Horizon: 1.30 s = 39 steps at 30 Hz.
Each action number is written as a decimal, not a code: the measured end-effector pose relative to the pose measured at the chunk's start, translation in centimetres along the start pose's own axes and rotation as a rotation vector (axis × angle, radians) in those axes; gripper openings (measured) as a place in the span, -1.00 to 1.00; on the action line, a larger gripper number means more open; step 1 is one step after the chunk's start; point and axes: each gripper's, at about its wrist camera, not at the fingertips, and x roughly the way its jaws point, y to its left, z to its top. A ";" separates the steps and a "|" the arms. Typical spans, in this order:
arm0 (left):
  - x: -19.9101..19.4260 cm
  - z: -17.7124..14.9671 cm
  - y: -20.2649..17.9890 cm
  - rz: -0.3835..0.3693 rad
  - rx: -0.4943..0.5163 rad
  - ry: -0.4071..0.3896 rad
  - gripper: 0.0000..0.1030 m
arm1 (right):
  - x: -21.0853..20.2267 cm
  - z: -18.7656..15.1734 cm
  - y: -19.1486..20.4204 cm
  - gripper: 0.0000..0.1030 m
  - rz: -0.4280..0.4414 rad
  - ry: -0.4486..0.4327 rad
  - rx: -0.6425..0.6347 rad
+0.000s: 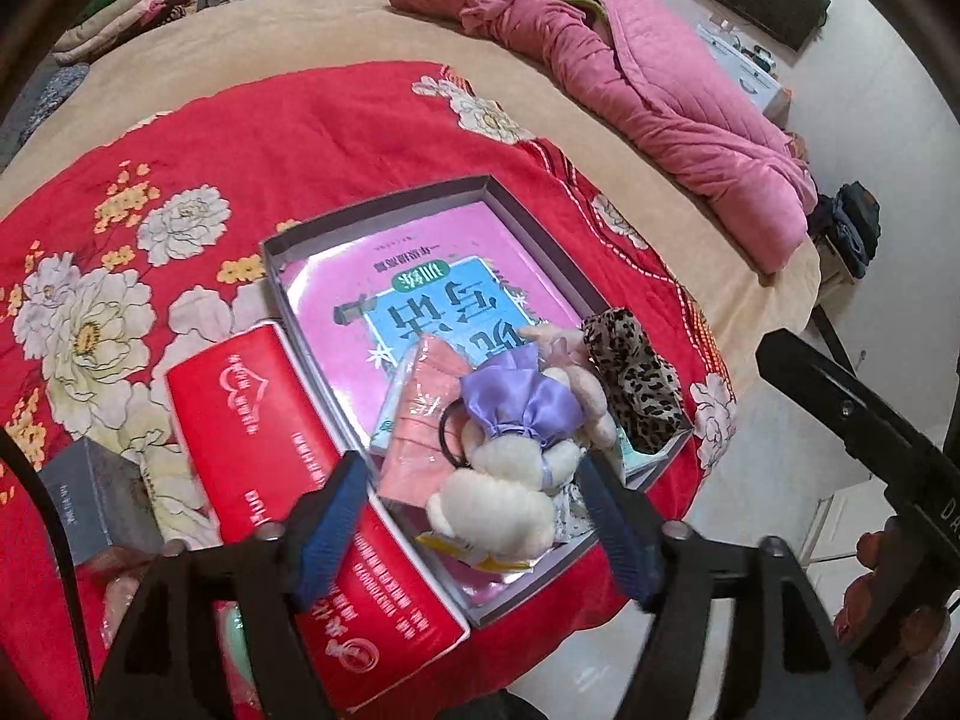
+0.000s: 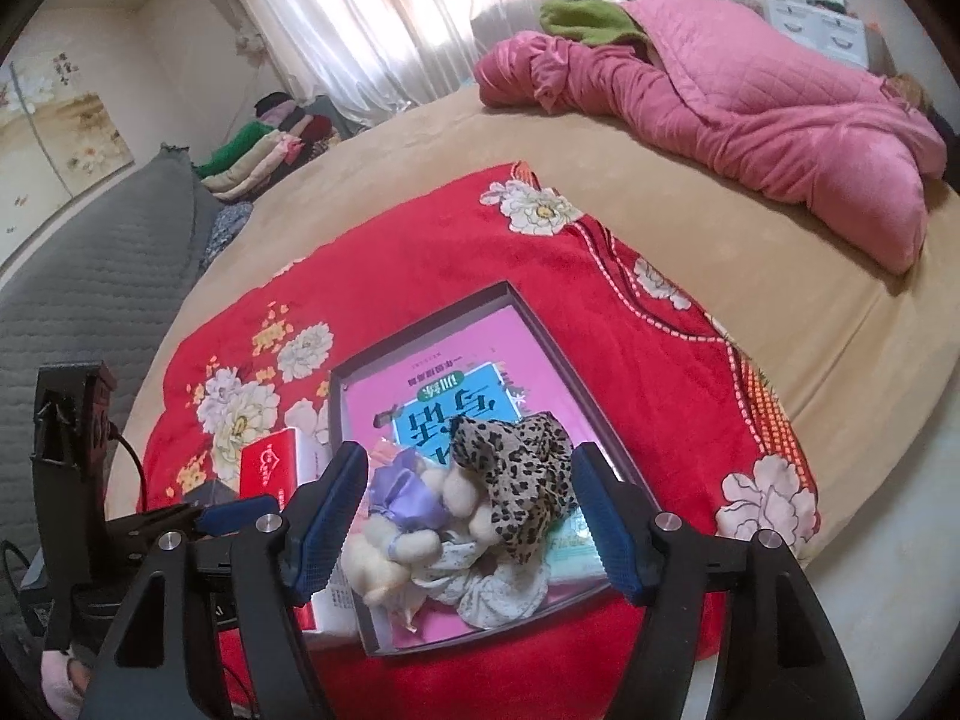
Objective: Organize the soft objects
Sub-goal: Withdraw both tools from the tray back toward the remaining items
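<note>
Both tongs, left (image 1: pixel 474 516) and right (image 2: pixel 468 516), hang open above the box (image 1: pixel 384 210); you've dropped the plush toy (image 1: pixel 510 480) and leopard scrunchie (image 2: pixel 522 474). Next, fetch another soft item.

My two wrist cameras look steeply down, close over the same open box (image 1: pixel 384 222) (image 2: pixel 543 324) at twelve o'clock.

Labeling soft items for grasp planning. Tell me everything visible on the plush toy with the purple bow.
The plush toy is small, cream and fuzzy, with rounded limbs and a shiny purple satin bow across its middle. It lies flopped on its side at the near end of the shallow grey box, on top of the pink book. A black hair tie, a pink packet and a leopard-print scrunchie touch it. Neither tool touches it.
</note>
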 end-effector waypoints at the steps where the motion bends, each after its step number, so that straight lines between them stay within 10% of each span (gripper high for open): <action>1: -0.4 -0.1 0.1 -0.001 -0.005 -0.011 0.63 | -0.3 0.0 0.3 0.40 -0.002 -0.006 -0.006; 39: -14.4 -8.6 12.0 0.168 -0.182 -0.202 0.65 | -3.7 -5.3 17.0 0.49 0.091 -0.070 -0.358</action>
